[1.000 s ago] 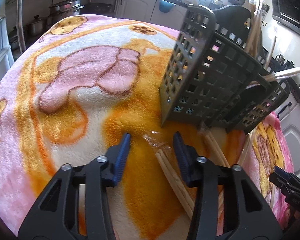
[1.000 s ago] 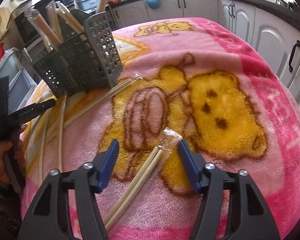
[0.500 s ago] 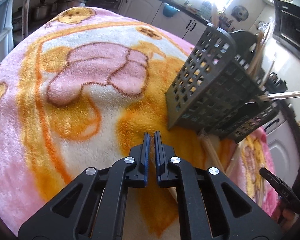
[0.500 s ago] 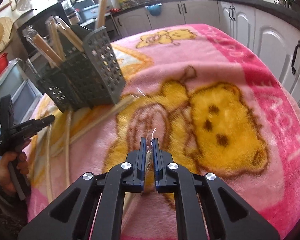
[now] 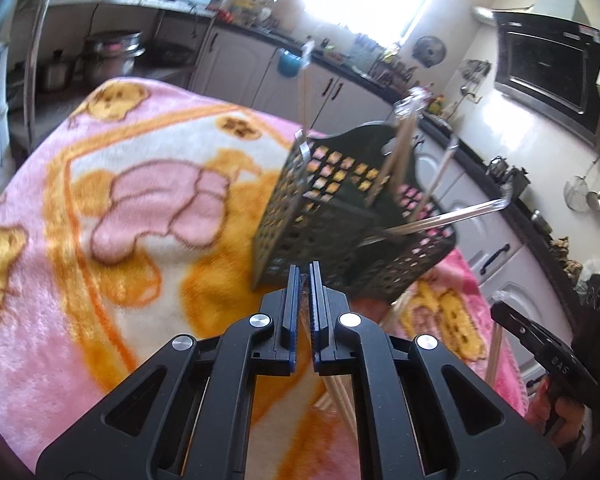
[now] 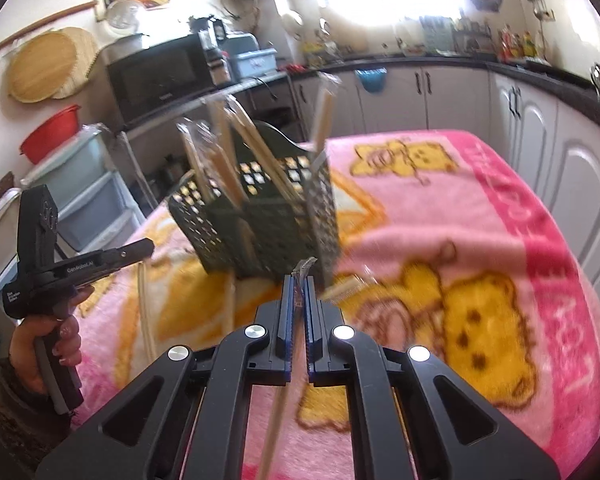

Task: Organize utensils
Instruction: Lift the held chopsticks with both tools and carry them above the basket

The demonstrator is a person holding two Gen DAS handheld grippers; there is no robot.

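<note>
A dark perforated utensil basket [image 5: 340,216] [image 6: 260,216] stands on the pink and orange blanket with several wrapped chopstick pairs [image 6: 220,152] sticking out of it. My left gripper [image 5: 304,276] is shut on a wrapped chopstick pair [image 5: 340,396] that hangs below its jaws, lifted just in front of the basket. My right gripper [image 6: 299,284] is shut on another wrapped chopstick pair [image 6: 278,420], its plastic tip poking out near the basket. Each gripper also shows in the other's view, the right one [image 5: 540,344] and the left one [image 6: 80,268].
More wrapped chopsticks lie on the blanket [image 6: 500,240] beside the basket [image 6: 144,312] [image 5: 496,356]. Kitchen cabinets [image 6: 540,128], a microwave [image 6: 156,76] and plastic drawers [image 6: 84,192] ring the table. The blanket edge drops off at the right [image 6: 588,280].
Both grippers closed on chopstick pairs lying on the blanket, then lifted them and moved toward the basket.
</note>
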